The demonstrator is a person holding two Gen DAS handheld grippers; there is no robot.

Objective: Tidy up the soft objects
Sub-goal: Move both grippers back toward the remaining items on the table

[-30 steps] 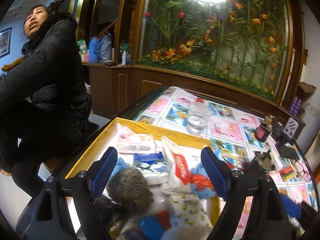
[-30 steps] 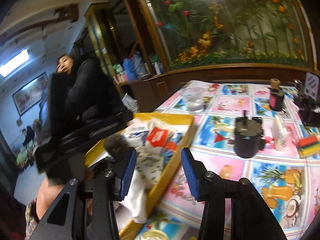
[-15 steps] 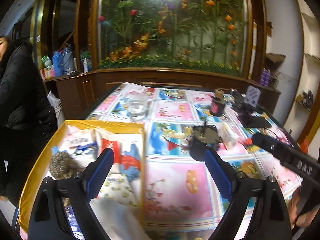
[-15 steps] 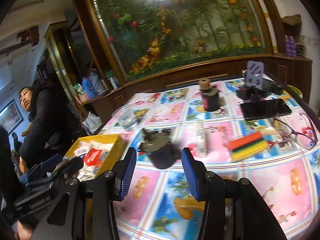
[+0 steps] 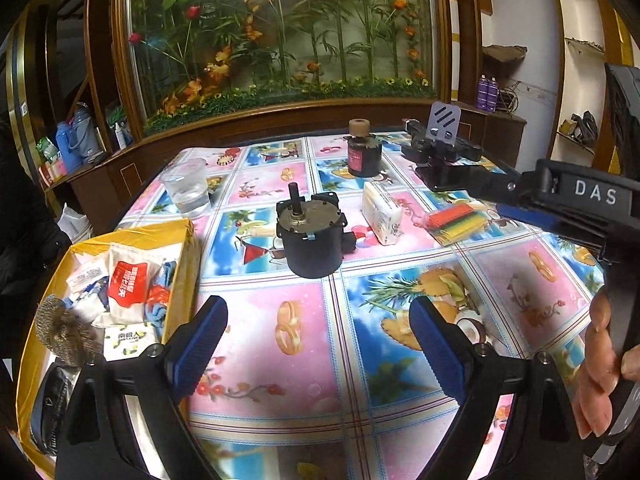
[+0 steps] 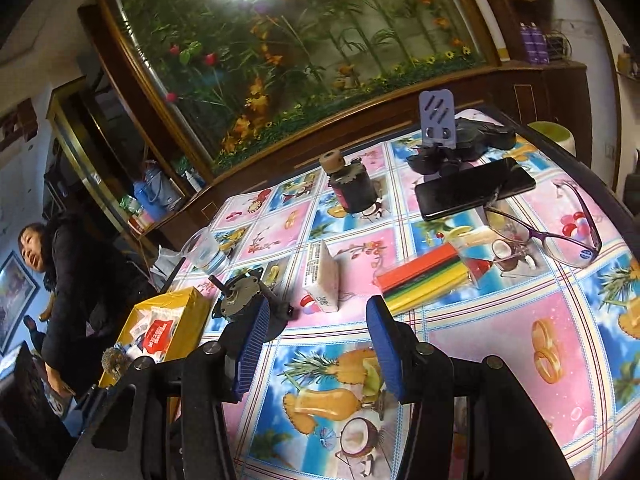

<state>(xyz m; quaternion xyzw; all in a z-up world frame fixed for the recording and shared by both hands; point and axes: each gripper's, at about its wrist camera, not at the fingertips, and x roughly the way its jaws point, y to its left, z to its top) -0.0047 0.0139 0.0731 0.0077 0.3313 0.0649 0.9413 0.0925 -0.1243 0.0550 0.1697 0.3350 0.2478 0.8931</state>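
Soft packets (image 5: 124,280) lie in yellow box (image 5: 182,264); left gripper (image 5: 318,344) wide apart, right gripper (image 6: 314,344) half-spread, both empty.

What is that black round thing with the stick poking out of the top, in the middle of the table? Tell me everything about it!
It looks like a small motor: a squat black drum with a dull grey metal plate on top and a short dark shaft sticking up, off-centre. It stands upright on the picture tablecloth, between the yellow box and the white tissue pack. A small black piece pokes out at its base. Nothing grips it; it touches only the cloth.
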